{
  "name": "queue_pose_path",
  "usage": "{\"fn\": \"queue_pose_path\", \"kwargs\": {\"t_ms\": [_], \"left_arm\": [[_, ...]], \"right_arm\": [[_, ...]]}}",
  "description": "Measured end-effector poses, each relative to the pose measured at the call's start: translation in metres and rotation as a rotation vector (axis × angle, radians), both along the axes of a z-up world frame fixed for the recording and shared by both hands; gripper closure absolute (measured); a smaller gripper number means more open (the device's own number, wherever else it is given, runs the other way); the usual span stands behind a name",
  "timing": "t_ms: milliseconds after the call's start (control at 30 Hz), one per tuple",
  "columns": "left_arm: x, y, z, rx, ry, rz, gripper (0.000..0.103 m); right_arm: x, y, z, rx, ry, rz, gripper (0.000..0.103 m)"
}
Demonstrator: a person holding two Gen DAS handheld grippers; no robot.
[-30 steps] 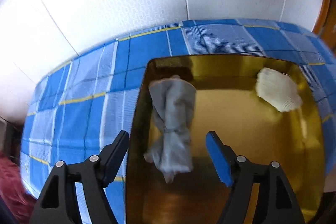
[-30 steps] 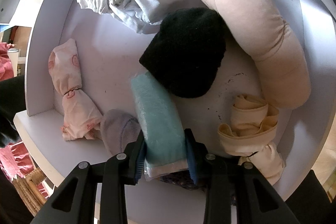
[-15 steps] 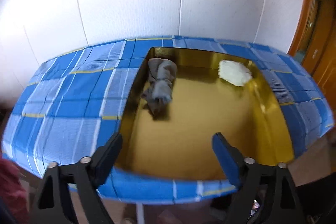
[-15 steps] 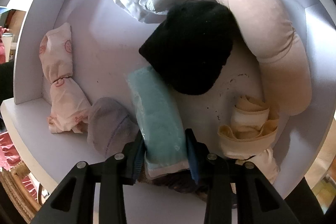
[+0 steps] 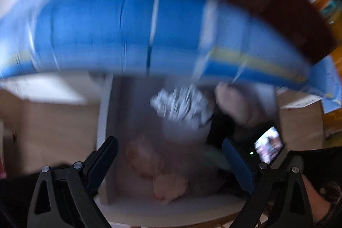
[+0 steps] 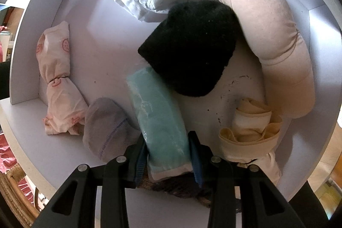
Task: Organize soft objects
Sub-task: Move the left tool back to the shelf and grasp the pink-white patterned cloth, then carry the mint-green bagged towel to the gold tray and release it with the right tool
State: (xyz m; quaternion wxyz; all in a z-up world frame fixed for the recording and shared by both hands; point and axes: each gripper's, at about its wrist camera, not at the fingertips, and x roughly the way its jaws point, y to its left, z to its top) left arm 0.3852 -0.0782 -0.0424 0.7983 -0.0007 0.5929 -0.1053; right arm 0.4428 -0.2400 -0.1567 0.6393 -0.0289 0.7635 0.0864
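- Left wrist view: my left gripper (image 5: 170,160) stands spread wide with nothing between its fingers; its jaws have just been opening. A second ago this camera looked at the gold tray on the blue checked cloth, with a grey roll and a pale one lying in it. Now the tray is gone from sight and the blurred picture shows the tablecloth's edge (image 5: 149,35) above and a white shelf (image 5: 171,213) below, with a patterned bundle (image 5: 181,105) and pinkish soft things I cannot make out. I judge that hand is coming for its next piece.
- Right wrist view: my right gripper (image 6: 168,149) is pinching the teal packet (image 6: 158,114) by its near end, much as half a second ago. The packet lies on the white bin floor (image 6: 102,52), touching the black beanie (image 6: 190,46), between the grey sock (image 6: 106,129) and the cream roll (image 6: 250,131).
- The lift is not yet made; most soft things are unsorted.
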Motion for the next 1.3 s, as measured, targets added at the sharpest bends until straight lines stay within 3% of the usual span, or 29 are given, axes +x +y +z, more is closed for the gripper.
{"fn": "queue_pose_path", "kwargs": {"t_ms": [267, 500, 867, 1300], "left_arm": [[-0.001, 0.007, -0.072, 0.064, 0.225, 0.062, 0.006], [-0.003, 0.012, -0.113, 0.121, 0.318, 0.089, 0.011], [-0.006, 0.018, -0.15, 0.136, 0.406, 0.082, 0.033], [-0.001, 0.038, -0.176, 0.099, 0.422, 0.113, 0.042]], "right_arm": [[0.0, -0.015, -0.008, 0.003, 0.015, -0.012, 0.064], [0.0, -0.022, -0.011, 0.027, 0.022, -0.035, 0.065], [-0.004, -0.038, 0.0, 0.055, 0.01, -0.071, 0.069], [-0.008, -0.072, 0.032, 0.134, -0.026, -0.174, 0.07]]}}
